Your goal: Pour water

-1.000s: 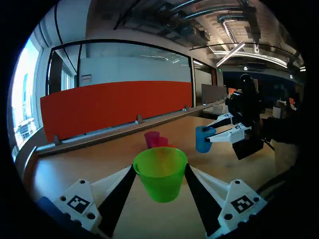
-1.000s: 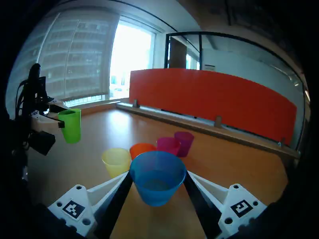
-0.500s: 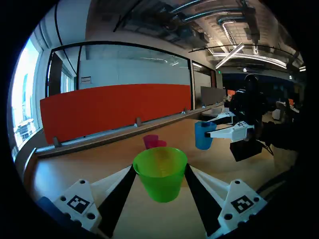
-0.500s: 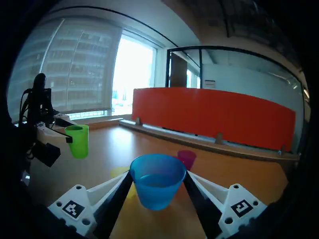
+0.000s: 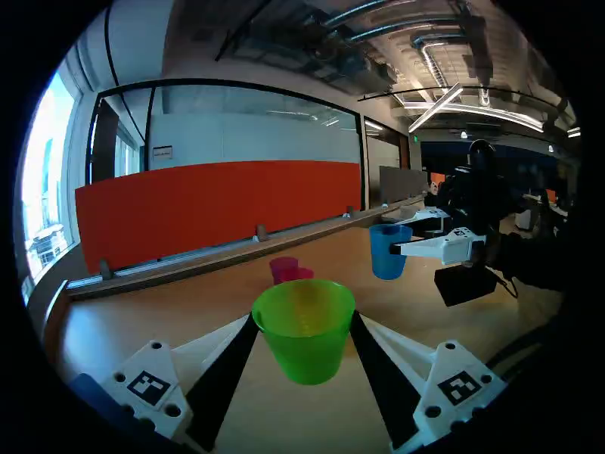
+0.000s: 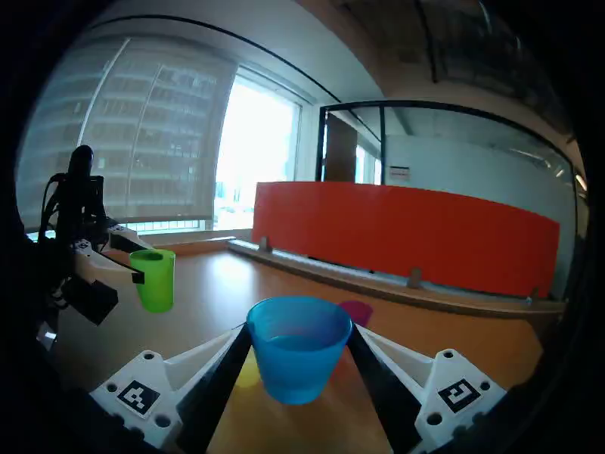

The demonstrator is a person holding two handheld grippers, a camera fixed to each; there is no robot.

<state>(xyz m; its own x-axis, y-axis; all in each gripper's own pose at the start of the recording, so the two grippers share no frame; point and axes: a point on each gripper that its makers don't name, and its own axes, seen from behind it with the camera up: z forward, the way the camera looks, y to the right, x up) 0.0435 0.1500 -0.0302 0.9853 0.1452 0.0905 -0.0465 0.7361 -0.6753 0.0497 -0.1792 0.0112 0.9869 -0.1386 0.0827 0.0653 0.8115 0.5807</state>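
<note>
Right gripper (image 6: 299,333) clamps blue cup (image 6: 299,352), upright, water inside, held above tabletop (image 6: 219,280). Left gripper (image 5: 303,321) clamps green cup (image 5: 304,337), upright. Blue cup right of green, well apart: likely close gap, then tip.

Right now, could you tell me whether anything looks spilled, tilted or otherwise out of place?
Nothing stands out. The green cup sits upright in the left gripper, the blue cup, with water in it, sits upright in the right gripper, and the visible table looks dry.
</note>
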